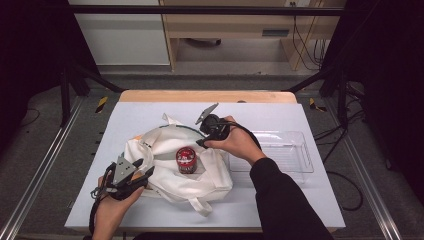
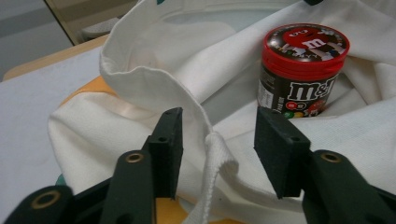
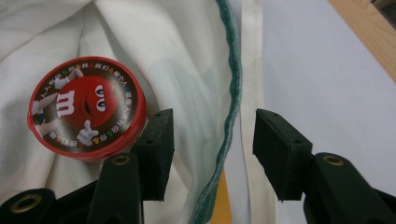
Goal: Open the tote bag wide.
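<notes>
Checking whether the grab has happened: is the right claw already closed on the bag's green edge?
No: the right claw stands open, the bag's green edge running loose between its jaws.

- A white tabletop (image 1: 310, 120) with a wooden far edge is sitting on a grey floor (image 1: 45, 135).
- A pale wooden cabinet (image 1: 225, 25) is standing beyond it.
- Black frame bars (image 1: 80, 75) are flanking both sides.
- Cables (image 1: 305, 45) are hanging at the right.

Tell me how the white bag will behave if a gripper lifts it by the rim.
The bag looks like soft cloth, creased and slumped, so it would likely sag and fold. The can stands upright on it and would probably tip or roll as the cloth rises. The hemmed rim seems easy to pinch.
</notes>
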The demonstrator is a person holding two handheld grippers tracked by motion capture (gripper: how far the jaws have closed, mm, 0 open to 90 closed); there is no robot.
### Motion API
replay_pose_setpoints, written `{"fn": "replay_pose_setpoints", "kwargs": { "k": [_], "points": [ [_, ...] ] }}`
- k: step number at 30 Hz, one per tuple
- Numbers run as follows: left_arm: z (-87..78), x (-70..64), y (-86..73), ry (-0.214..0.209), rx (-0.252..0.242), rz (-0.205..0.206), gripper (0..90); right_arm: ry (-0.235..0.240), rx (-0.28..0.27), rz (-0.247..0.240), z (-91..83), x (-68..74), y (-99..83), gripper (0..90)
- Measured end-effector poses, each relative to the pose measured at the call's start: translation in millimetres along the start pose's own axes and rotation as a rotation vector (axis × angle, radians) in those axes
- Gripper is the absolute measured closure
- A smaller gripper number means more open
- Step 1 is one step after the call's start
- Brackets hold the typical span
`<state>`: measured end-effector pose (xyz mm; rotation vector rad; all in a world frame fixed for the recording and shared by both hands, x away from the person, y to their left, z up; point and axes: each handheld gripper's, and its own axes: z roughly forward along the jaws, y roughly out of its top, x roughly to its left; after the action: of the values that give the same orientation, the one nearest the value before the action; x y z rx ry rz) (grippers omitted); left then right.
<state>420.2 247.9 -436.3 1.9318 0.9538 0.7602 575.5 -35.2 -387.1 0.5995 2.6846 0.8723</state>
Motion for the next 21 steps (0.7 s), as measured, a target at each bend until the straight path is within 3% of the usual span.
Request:
{"fn": "replay_pose_setpoints", "kwargs": {
  "k": [7,10,14,21],
  "points": [
    [-2.8,-2.5,-0.9,-0.013,-0.019,-0.008,67.8,0.013,0.025,-0.032,6.5,5.2,0.2,54.3],
    [-5.1,-2.0,-1.9,-0.012,-0.017,-0.002,70.2,0.005,0.036,-0.04,10.1,8.5,2.3,56.4],
    [-5.8,0.2,-2.8,-0.021,-0.019,-0.024,71.9,-0.003,0.064,-0.066,14.7,15.7,3.7,57.3],
    [-5.7,-0.9,-2.6,-0.013,-0.016,-0.016,76.3,-0.066,0.092,-0.083,19.6,22.8,6.1,78.3]
  ]
}}
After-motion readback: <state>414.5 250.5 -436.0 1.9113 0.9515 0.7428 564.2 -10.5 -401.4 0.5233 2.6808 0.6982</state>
